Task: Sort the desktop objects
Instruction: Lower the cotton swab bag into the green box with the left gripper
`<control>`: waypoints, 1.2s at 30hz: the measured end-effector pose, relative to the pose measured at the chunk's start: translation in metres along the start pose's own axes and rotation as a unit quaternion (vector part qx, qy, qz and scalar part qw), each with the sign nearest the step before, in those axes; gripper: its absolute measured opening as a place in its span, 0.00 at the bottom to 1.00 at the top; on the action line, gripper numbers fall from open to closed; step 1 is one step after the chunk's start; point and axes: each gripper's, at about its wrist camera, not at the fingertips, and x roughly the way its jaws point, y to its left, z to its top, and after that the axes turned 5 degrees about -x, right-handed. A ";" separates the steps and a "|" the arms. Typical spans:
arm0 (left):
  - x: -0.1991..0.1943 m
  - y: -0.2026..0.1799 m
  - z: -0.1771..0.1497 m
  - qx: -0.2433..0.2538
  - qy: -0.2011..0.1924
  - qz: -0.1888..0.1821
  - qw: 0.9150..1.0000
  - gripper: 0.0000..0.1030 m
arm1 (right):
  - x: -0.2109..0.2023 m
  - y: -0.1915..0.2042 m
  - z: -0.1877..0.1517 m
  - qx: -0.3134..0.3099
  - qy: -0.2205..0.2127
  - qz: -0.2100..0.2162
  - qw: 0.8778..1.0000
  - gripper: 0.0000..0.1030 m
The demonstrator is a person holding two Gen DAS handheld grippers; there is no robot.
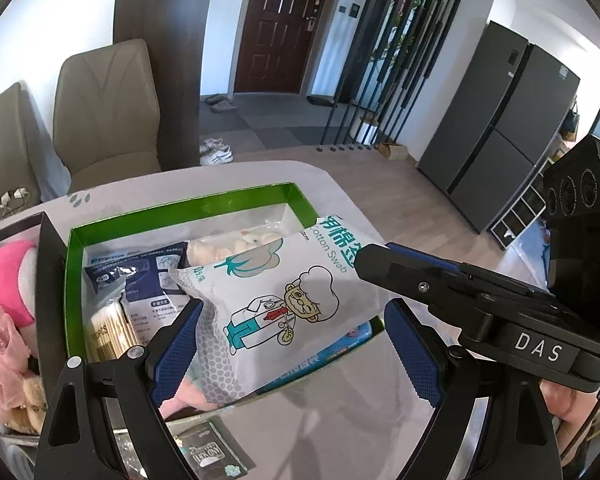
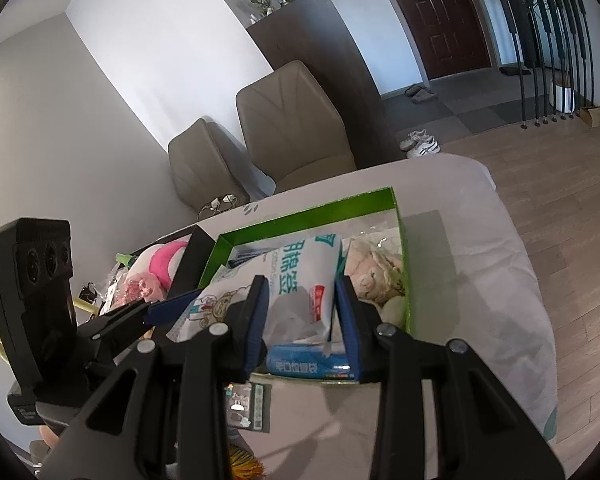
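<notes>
A white cotton swab bag with a cartoon figure hangs tilted over the green-rimmed box, and both grippers hold it. My left gripper stands wide, its blue pads against the bag's two sides at its lower end. My right gripper is shut on the bag at its other end; in the left wrist view it reaches in from the right. The left gripper shows at the left of the right wrist view. The box holds a blue mask pack, wooden swabs and a plush toy.
A black box with a pink plush toy stands left of the green box. A blue pack lies at the green box's near end. A small dark packet lies on the grey table. Two beige chairs stand behind.
</notes>
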 end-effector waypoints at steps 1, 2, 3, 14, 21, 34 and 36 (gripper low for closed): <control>0.002 0.001 0.000 -0.001 0.000 0.000 1.000 0.87 | 0.002 -0.001 0.000 0.001 0.002 0.000 1.000 0.34; 0.005 0.002 0.001 -0.002 0.000 -0.001 1.000 0.87 | 0.004 -0.003 0.000 0.002 0.003 0.000 1.000 0.34; 0.008 0.002 0.001 -0.002 0.002 -0.001 1.000 0.87 | 0.007 -0.005 0.000 0.005 0.004 -0.001 1.000 0.34; 0.031 0.011 -0.001 -0.006 0.010 0.012 1.000 0.87 | 0.033 -0.022 -0.005 0.024 0.015 0.000 1.000 0.34; 0.045 0.014 -0.003 -0.001 0.008 0.017 1.000 0.87 | 0.046 -0.031 -0.008 0.030 0.020 -0.006 0.999 0.34; 0.069 0.020 -0.011 0.004 0.045 0.035 0.998 0.87 | 0.068 -0.039 -0.018 0.018 0.037 -0.030 0.999 0.32; 0.071 0.022 -0.011 0.001 0.048 0.042 0.998 0.87 | 0.071 -0.040 -0.019 0.018 0.040 -0.030 0.999 0.32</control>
